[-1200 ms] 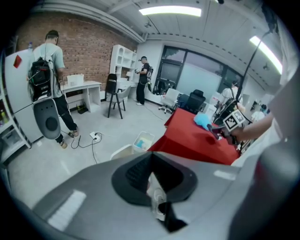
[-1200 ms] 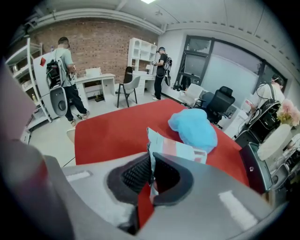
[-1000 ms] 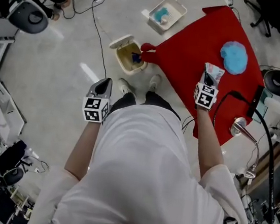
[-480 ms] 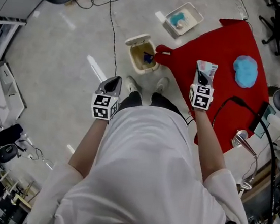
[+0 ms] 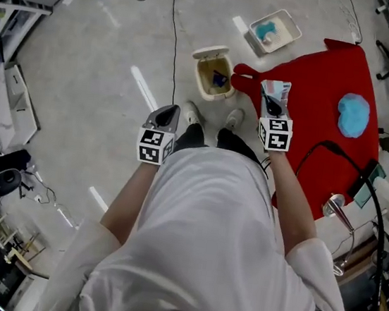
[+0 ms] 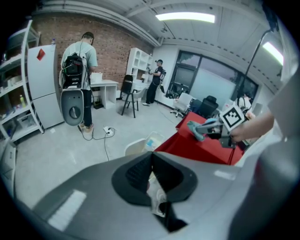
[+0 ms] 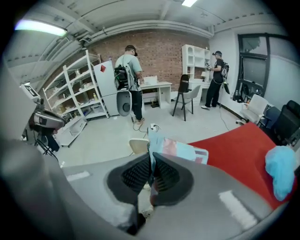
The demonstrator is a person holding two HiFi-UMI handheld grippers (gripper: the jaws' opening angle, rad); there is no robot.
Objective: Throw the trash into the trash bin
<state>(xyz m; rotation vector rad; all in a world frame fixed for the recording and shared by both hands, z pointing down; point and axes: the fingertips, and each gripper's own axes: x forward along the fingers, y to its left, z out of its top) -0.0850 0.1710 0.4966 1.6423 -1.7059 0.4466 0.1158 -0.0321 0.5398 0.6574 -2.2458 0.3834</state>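
Observation:
A cream trash bin (image 5: 215, 76) stands on the floor with its lid up and a dark blue scrap inside; it also shows in the right gripper view (image 7: 139, 145). My right gripper (image 5: 271, 106) is shut on a light-blue and pink wrapper (image 5: 277, 91), held over the near corner of the red-covered table (image 5: 325, 83), just right of the bin. The wrapper (image 7: 178, 151) sticks out past the closed jaws of the right gripper (image 7: 151, 158). My left gripper (image 5: 167, 117) hangs over the floor left of the bin, jaws shut (image 6: 151, 157) with nothing in them.
A blue fluffy bundle (image 5: 354, 114) lies on the red cloth. A white tray (image 5: 273, 32) with a blue item sits on the floor beyond the bin. A cable (image 5: 173, 35) runs across the floor. My shoes (image 5: 191, 114) stand near the bin. People stand by desks (image 7: 131, 70) far off.
My right gripper has carried the wrapper leftward across the red cloth, closer to the bin. The left gripper has shifted a little, still shut and empty.

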